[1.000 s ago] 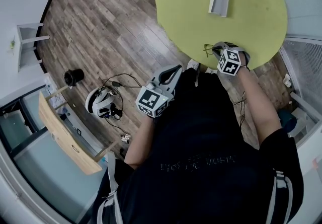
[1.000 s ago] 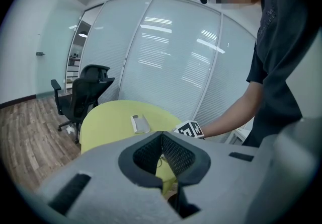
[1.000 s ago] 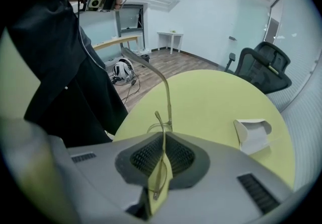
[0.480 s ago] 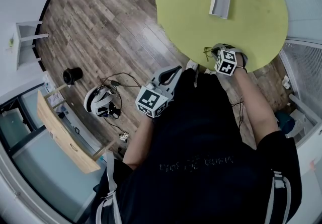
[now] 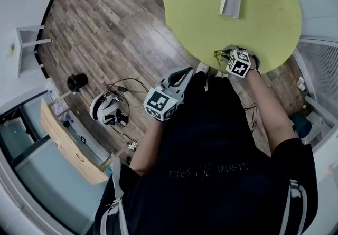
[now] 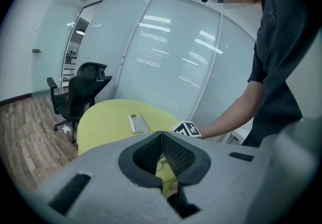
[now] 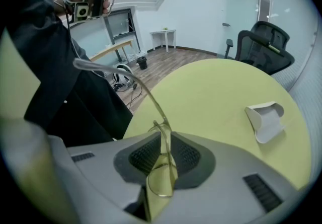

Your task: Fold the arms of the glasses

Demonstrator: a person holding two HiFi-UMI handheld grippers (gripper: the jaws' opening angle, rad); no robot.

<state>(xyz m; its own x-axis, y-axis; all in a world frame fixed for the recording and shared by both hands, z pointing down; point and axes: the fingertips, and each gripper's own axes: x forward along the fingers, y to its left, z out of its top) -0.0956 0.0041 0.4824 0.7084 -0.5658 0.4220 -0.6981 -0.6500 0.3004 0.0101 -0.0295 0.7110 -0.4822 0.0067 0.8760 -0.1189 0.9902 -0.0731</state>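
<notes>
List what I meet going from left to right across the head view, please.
side table → black bin → headset → left gripper → right gripper, shut on the glasses

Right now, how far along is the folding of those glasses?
Early days. The right gripper has its fingers clamped on the thin wire-frame glasses at the edge of the round yellow-green table, so they are secured. One arm juts out unfolded; the other I cannot make out. The left gripper is shut, empty and away from the glasses.
</notes>
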